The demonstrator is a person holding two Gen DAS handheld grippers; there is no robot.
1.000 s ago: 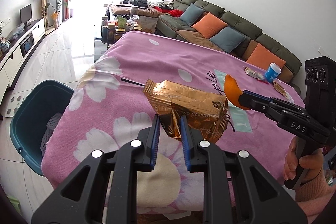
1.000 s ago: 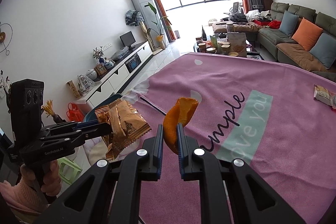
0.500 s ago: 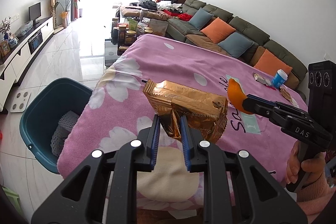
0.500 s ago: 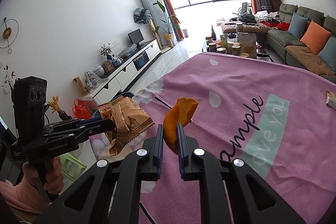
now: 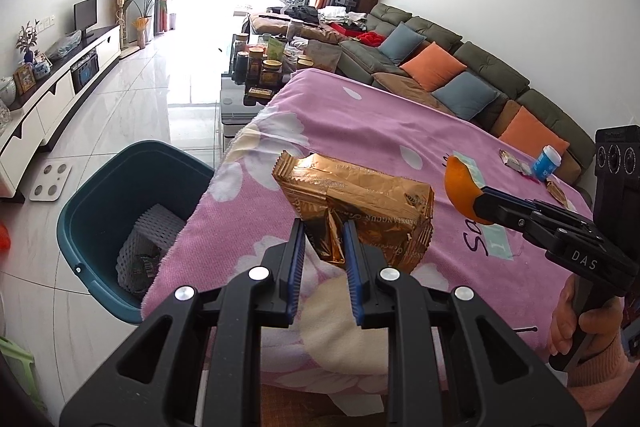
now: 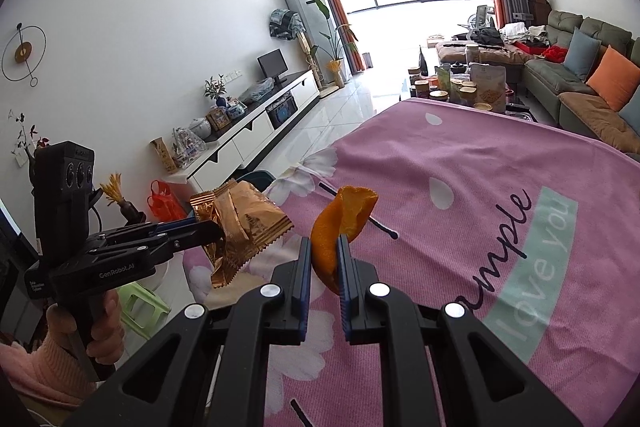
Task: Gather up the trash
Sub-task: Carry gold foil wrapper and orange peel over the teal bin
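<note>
Left wrist: gold wrapper (image 5: 360, 203) pinched in left gripper (image 5: 323, 247), orange peel (image 6: 340, 223) clamped in right gripper (image 6: 323, 259) — both best released only once carried over teal bin (image 5: 100, 187).

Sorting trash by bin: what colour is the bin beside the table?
Dark teal bin, clearest in the left wrist view.

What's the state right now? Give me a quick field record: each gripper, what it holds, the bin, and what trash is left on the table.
left gripper: shut on gold snack wrapper, held above the table edge
right gripper: shut on orange peel, held above the pink tablecloth
bin: teal bin on the floor beside the table, already holding some white foam netting
left on table: small wrappers and a blue cup at the far corner
both loads: not yet over the bin
</note>
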